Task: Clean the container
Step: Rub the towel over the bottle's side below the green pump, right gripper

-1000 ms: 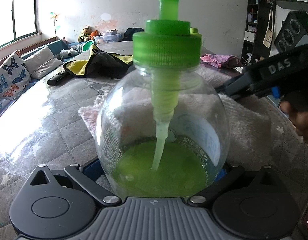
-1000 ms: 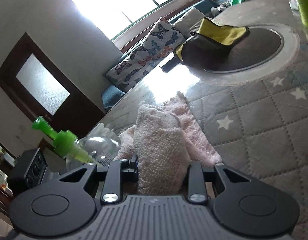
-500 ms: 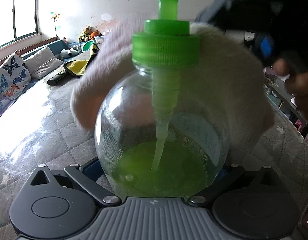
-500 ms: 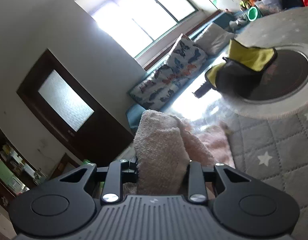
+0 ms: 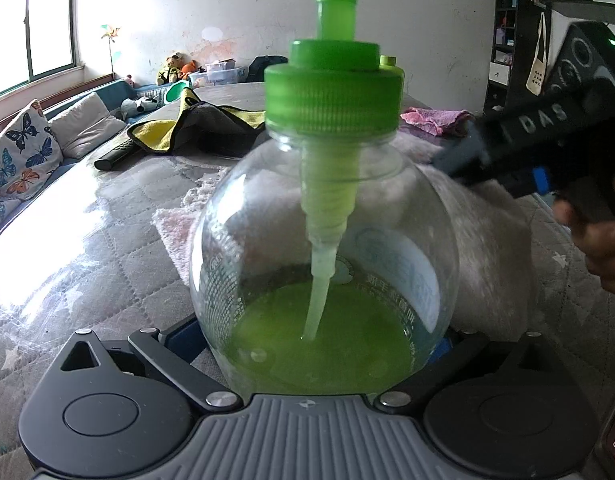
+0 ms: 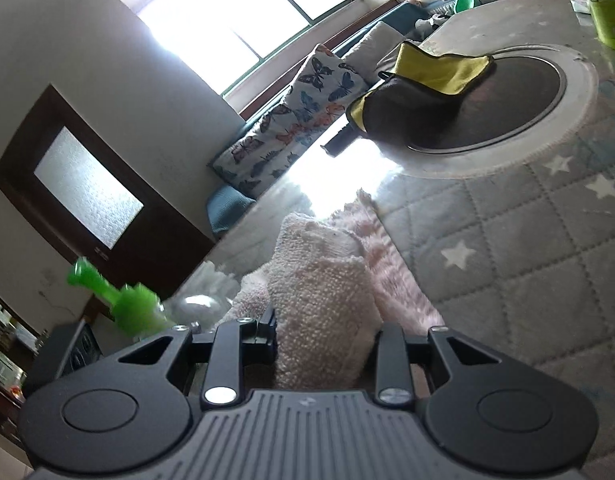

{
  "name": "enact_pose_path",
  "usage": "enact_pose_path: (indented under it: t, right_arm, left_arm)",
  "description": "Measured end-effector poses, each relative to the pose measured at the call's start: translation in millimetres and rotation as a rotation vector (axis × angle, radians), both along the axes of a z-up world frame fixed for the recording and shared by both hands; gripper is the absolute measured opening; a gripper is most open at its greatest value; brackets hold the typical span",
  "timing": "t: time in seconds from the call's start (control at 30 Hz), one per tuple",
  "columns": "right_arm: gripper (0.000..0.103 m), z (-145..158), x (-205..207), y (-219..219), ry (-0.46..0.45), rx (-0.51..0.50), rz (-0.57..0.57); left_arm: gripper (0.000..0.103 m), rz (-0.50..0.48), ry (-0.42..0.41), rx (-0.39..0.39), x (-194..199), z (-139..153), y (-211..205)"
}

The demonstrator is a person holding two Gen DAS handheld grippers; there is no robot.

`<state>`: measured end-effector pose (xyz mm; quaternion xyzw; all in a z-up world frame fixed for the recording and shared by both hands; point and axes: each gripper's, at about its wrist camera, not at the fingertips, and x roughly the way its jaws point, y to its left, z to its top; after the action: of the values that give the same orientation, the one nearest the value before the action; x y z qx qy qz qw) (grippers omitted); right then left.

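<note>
A round clear pump bottle with a green cap and green liquid stands upright between the jaws of my left gripper, which is shut on its lower body. A pale pink towel lies against the bottle's far right side. My right gripper comes in from the right, with a hand behind it. In the right wrist view, that right gripper is shut on a bunched fold of the pink towel. The bottle's green cap shows blurred at the left.
A quilted grey tablecloth with stars covers the table. A yellow and dark cloth lies on a round dark turntable. A green bottle stands far right. A pink cloth lies beyond. A sofa with butterfly cushions runs along the left.
The right gripper lifted the towel up over the bottle's cap and shoulder, then brought it back down behind the bottle's right side. The left gripper and bottle stayed still.
</note>
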<state>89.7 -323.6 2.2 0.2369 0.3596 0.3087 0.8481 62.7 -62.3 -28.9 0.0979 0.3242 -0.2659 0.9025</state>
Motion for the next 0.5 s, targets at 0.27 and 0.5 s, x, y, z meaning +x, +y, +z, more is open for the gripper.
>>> enact_pose_path:
  t: [0.27, 0.5]
  right_arm:
    - [0.029, 3, -16, 4, -0.028, -0.074, 0.024]
    - [0.029, 5, -29, 9, -0.039, -0.098, 0.036]
  left_arm:
    - [0.103, 0.091, 0.03, 0.026, -12, 6, 0]
    - [0.103, 0.253, 0.059, 0.011, -33, 12, -2]
